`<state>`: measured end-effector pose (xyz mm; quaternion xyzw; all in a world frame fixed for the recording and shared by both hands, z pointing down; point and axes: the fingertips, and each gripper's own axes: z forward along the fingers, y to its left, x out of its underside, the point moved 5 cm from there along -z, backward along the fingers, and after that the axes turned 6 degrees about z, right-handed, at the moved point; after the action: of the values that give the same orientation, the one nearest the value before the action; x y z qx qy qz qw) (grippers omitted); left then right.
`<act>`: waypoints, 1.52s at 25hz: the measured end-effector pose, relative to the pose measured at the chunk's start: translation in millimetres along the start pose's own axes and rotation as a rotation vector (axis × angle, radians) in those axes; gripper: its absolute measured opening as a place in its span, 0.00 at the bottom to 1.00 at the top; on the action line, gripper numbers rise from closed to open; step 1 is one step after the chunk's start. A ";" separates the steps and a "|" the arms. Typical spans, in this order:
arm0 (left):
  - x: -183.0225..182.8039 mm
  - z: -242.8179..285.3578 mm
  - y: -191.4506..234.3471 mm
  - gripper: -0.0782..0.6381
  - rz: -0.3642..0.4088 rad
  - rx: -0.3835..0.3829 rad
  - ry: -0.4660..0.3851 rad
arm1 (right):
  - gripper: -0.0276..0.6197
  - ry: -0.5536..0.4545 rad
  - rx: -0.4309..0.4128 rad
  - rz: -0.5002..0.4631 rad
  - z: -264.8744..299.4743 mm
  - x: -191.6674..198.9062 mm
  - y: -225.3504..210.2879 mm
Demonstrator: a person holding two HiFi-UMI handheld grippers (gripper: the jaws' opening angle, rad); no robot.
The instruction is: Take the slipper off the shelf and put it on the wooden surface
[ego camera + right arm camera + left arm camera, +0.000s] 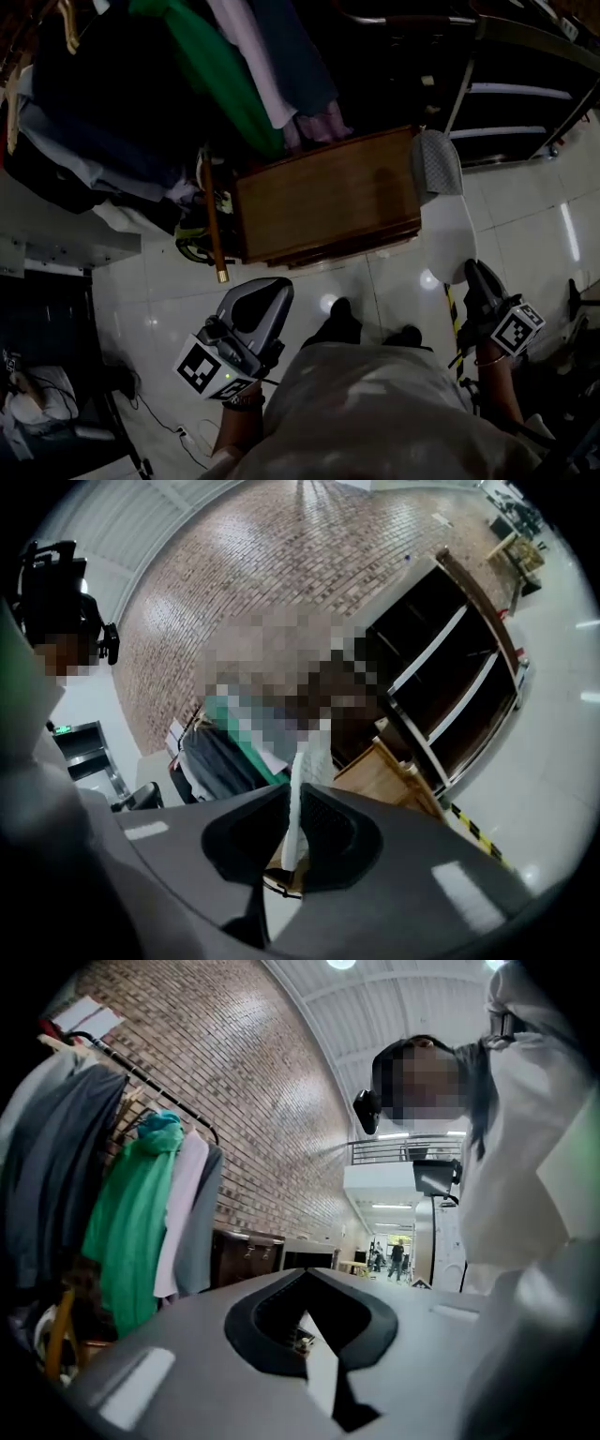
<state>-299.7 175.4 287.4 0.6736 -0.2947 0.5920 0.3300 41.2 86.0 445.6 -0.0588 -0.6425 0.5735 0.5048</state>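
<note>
A white slipper [448,232] with a grey upper hangs over the floor just right of the wooden surface [328,202]. Its grey toe end reaches the surface's right edge. My right gripper [471,274] is shut on the slipper's near end. In the right gripper view the slipper [300,794] shows as a thin white sole edge standing up between the jaws of the right gripper [292,846], with the wooden surface [380,771] beyond. My left gripper [270,292] is held low over the tiled floor in front of the wood, shut and holding nothing. The left gripper [309,1326] points towards the clothes.
A rack of hanging clothes [220,66], one of them green, crowds the space above and left of the wood. A dark metal shelf [520,103] stands at the upper right. A wooden stick [213,225] leans at the wood's left end. Yellow-black tape [452,314] marks the floor.
</note>
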 end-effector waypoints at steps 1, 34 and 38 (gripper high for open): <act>-0.6 -11.0 14.1 0.10 -0.006 -0.023 -0.005 | 0.09 0.029 -0.010 0.011 27.0 11.0 -1.4; 11.6 -102.5 62.6 0.10 -0.075 0.020 -0.017 | 0.31 0.044 0.087 -0.322 91.1 79.0 55.1; 11.5 -81.5 -3.9 0.10 -0.069 0.085 -0.005 | 0.31 0.047 -0.107 -0.490 18.5 68.7 114.0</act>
<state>-344.3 242.3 305.1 0.6984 -0.2468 0.5904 0.3206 -62.7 156.6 397.8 0.0590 -0.6551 0.3978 0.6397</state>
